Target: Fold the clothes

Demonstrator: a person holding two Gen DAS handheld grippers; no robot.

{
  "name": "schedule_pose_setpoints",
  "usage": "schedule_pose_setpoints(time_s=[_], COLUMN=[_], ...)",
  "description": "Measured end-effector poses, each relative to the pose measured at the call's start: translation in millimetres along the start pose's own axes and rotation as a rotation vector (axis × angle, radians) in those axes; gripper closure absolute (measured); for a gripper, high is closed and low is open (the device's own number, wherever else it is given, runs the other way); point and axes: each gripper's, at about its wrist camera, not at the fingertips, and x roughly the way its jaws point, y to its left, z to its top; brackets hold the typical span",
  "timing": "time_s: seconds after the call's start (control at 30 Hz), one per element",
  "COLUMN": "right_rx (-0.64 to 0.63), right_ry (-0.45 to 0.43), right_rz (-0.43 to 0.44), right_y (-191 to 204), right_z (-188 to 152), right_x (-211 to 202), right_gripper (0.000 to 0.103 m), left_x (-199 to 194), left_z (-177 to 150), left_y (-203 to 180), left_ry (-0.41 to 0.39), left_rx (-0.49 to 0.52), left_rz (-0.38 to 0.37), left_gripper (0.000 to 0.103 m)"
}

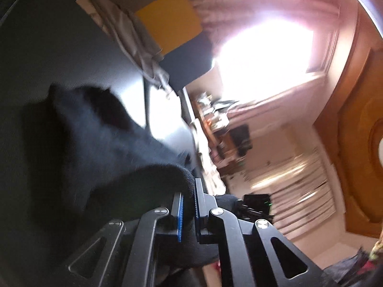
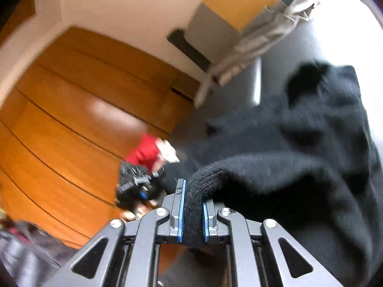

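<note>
- Left tool (image 1: 188, 198): blue-padded fingers clamped on a fold of the black knit garment (image 1: 95, 143); fabric bulges out above the pads and fills the gap between them.
- Right tool (image 2: 192, 205): fingers clamped on a ribbed edge of the same black knit garment (image 2: 299, 157); cloth pinched tight between the blue pads.
- Garment lifted, stretched between both tools, its far end reaching toward the dark bench (image 1: 59, 47); can't tell how much of it touches the bench.
- Right wrist view: the left tool (image 2: 136, 184) shows small just left of the garment, with a red sleeve (image 2: 144, 150) and a bit of hand behind it.
- Grey cloth (image 1: 134, 43) lies bunched along the far edge of the bench; also seen in right view (image 2: 263, 35).
- Yellow panel (image 1: 170, 21) behind the grey cloth.
- Bright window (image 1: 263, 59), blown out, in left view.
- Orange wooden doors (image 2: 83, 119) fill left side of right view.
- Both views motion-blurred, cameras tilted.
</note>
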Motion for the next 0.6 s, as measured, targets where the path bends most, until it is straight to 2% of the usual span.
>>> schedule_pose_setpoints(time_s=[0.07,0.17,0.23,0.27,0.3,0.37,0.43,0.5,0.53,0.6], right_rx=[0.03,0.069,0.135,0.169,0.201,0.246,0.262,0.22,0.186,0.112], right_ry=[-0.056,-0.125,-0.169,-0.178,-0.187,-0.191,-0.184,-0.175,-0.169,-0.155], right_rz=[0.021,-0.013,-0.059,-0.076,-0.094,-0.103,-0.102,-0.119,-0.156,-0.236], right_y=[-9,-26,-44,-57,-69,-83,-88,-81,-76,-67], right_z=[25,58,78,86,93,96,95,85,79,68], right_x=[0,9,18,23,27,27,20,11,5,-6], right_gripper=[0.09,0.09,0.084,0.069,0.048,0.039,0.039,0.038,0.038,0.033], left_x=[10,43,63,71,70,67,53,36,31,27], left_z=[20,46,60,67,69,74,73,66,62,52], left_y=[2,8,23,32,38,51,56,59,58,54], left_ry=[-0.02,-0.044,-0.06,-0.07,-0.081,-0.102,-0.145,-0.161,-0.159,-0.13], left_rx=[-0.01,-0.062,-0.131,-0.163,-0.191,-0.246,-0.24,-0.202,-0.171,-0.09], left_rz=[-0.015,0.0,0.052,0.088,0.103,0.13,0.156,0.239,0.296,0.355], left_gripper=[0.097,0.096,0.087,0.08,0.08,0.079,0.076,0.074,0.073,0.068])
